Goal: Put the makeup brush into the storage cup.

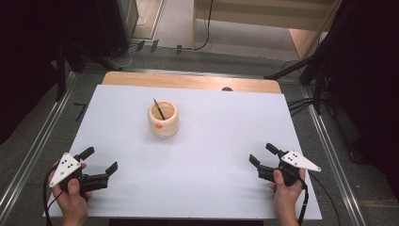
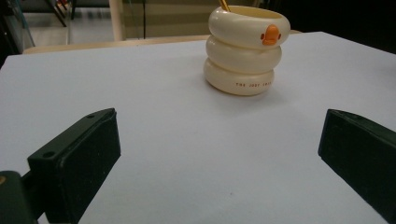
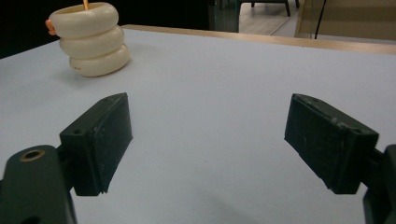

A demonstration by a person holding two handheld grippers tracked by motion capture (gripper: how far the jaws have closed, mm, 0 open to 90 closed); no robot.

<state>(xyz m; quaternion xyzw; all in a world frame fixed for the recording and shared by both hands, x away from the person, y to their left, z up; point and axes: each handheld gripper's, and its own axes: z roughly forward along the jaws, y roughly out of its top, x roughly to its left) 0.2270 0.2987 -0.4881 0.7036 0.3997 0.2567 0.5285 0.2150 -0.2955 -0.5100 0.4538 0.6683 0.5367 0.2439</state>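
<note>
A cream holder [image 1: 163, 119] shaped like three stacked rings, with an orange beak on its top ring, stands upright on the white table [image 1: 197, 155] a little left of centre. A thin brown stick [image 1: 158, 108] leans inside it. The same holder [image 2: 246, 49] appears ahead of my left gripper [image 2: 219, 144], whose jaws are open and empty. That left gripper [image 1: 99, 160] rests at the near left, held by a hand. At the near right, my right gripper [image 1: 262, 153] is open with nothing between its jaws. From the right gripper [image 3: 208, 135], the holder [image 3: 91, 38] lies far to the upper left.
A bare wooden strip [image 1: 190, 80] runs along the table's far edge. Beyond it lie floor cables and dark stands at both sides. Metal rails run along the floor on the left and right of the table.
</note>
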